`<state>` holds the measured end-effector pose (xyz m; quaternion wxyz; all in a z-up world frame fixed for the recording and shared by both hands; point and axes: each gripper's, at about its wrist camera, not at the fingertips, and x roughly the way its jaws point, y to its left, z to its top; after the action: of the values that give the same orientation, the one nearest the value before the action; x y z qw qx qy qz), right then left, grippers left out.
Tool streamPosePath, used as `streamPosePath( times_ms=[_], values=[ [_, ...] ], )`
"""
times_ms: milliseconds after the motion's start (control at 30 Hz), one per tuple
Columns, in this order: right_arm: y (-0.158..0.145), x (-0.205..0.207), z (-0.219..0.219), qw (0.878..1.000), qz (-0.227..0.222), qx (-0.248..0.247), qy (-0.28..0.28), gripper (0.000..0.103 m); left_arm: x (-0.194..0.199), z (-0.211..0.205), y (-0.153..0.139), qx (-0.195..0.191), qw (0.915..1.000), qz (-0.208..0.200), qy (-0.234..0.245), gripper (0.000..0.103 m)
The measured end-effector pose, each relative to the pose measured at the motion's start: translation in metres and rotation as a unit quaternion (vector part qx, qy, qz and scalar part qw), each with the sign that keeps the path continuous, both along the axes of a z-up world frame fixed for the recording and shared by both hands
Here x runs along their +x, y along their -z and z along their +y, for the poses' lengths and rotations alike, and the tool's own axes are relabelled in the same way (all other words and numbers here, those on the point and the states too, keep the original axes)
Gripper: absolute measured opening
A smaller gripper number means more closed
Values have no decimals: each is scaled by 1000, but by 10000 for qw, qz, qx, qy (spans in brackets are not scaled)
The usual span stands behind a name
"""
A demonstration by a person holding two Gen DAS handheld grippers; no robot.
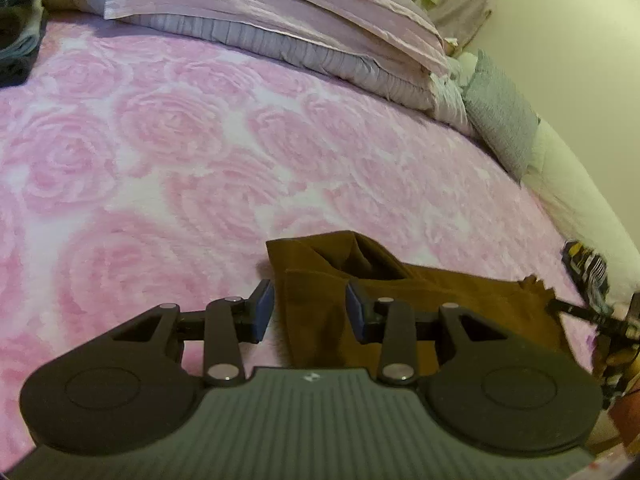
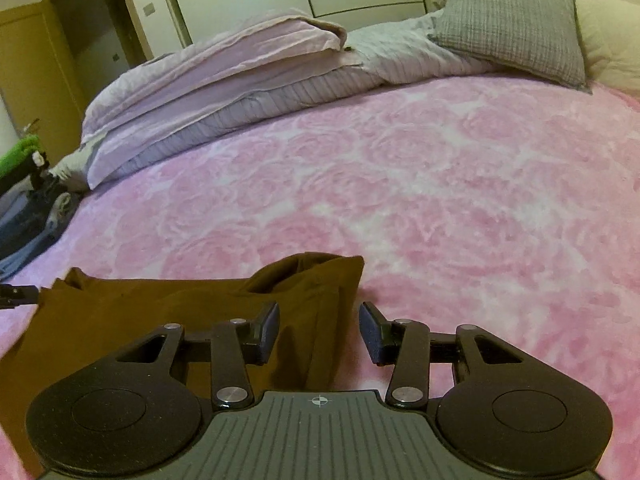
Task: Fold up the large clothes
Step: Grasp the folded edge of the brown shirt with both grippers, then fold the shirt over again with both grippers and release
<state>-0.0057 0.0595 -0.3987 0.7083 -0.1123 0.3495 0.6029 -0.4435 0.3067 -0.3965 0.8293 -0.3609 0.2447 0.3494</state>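
Bedroom | we are straddling both ends of the brown garment [image 1: 420, 292] on the pink blanket [image 1: 160, 160] | left gripper [image 1: 310, 312], right gripper [image 2: 318, 332] both half-open, gripping nothing | long axis running gripper to gripper

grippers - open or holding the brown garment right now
left gripper: open, brown garment corner between its fingers, not pinched
right gripper: open, garment's other corner between its fingers, not pinched
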Motion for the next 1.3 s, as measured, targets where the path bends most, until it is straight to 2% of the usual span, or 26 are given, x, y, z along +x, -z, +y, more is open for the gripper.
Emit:
streamPosePath(
  times_ms=[167,200,233,267,300,400,533,667,833,933,967,1000,1067,1200,1300],
  values=[
    [6,4,8,9999,-25,116,41,40,4,-3,3,117,9999,59,93,29],
    [6,4,9,9999,-43,146,16,28,5,-5,2,161,9998,51,131,11],
    [6,3,9,9998,-69,159,-45,14,6,-8,0,267,9994,50,204,10],
    [4,1,10,9997,-127,166,-103,5,8,-11,-3,411,9988,69,262,10],
    [2,-2,8,9995,-209,216,-136,2,8,-16,-7,592,9978,101,297,10],
    [-11,-10,-1,9970,-504,523,-279,2,6,-28,-21,1082,9936,111,304,9],
    [-27,-7,-7,9944,-626,821,-219,2,8,-29,-33,1449,9892,158,148,9],
    [-29,-3,7,9946,-703,756,-123,2,20,-16,-32,1456,9891,214,66,9],
    [-13,3,27,9966,-730,384,-81,2,39,-2,-13,1362,9886,642,73,10],
    [5,4,40,9971,-755,-72,23,3,47,3,6,1151,9895,875,73,14],
    [7,3,41,9968,-778,-132,87,11,47,3,10,1072,9897,946,5,17],
    [8,2,39,9964,-789,-194,225,28,42,2,11,968,9913,885,-66,19],
    [0,0,25,9954,-762,-206,539,45,23,-6,8,723,9950,654,-220,22],
    [-21,-16,-34,9954,-401,20,868,46,-28,-41,-4,213,9980,288,-527,22],
    [-28,-35,-90,9939,135,64,1095,46,-71,-84,-13,-133,9977,-25,-657,24]
  ],
)
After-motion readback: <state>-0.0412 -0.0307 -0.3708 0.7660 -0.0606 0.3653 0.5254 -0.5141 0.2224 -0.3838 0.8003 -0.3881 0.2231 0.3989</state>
